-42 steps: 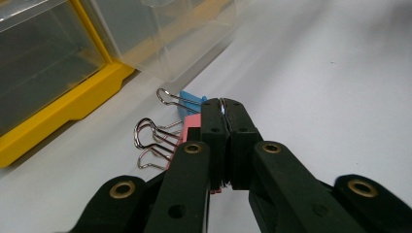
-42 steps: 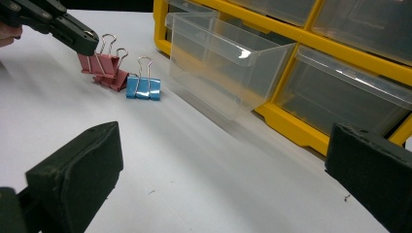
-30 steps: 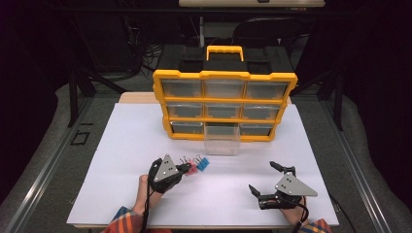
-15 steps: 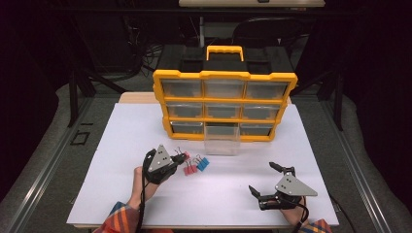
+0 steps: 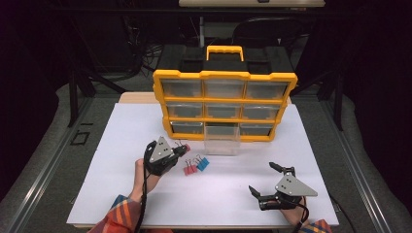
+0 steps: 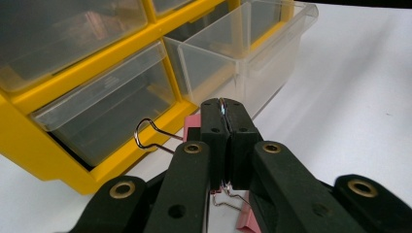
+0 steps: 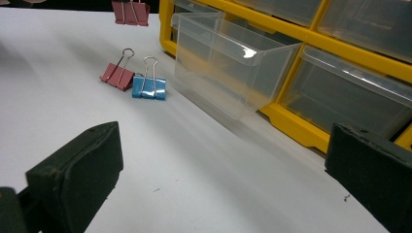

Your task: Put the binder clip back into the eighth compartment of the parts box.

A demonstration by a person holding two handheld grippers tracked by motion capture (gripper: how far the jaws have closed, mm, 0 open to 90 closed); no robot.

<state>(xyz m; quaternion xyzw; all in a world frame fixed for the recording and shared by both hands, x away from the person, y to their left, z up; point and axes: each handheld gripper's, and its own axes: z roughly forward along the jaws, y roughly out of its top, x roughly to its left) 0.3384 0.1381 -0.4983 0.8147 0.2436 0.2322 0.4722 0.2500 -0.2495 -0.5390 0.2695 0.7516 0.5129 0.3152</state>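
The left gripper (image 6: 224,109) had its jaws closed on the wire handle of a pink binder clip (image 6: 192,127), held just before the pulled-out clear drawer (image 6: 243,53), probably above the white surface (image 5: 121,136). The right gripper (image 5: 266,180) rested apart, jaws wide and empty.

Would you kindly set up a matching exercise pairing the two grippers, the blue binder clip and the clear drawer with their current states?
1. left gripper
2. right gripper
3. blue binder clip
4. middle bottom drawer

a. pulled out of the organizer
b. lying on the white table beside a pink clip
c. jaws wide open, holding nothing
d. shut on a pink binder clip's wire handle

Pairs: 1-d, 2-c, 3-b, 4-a
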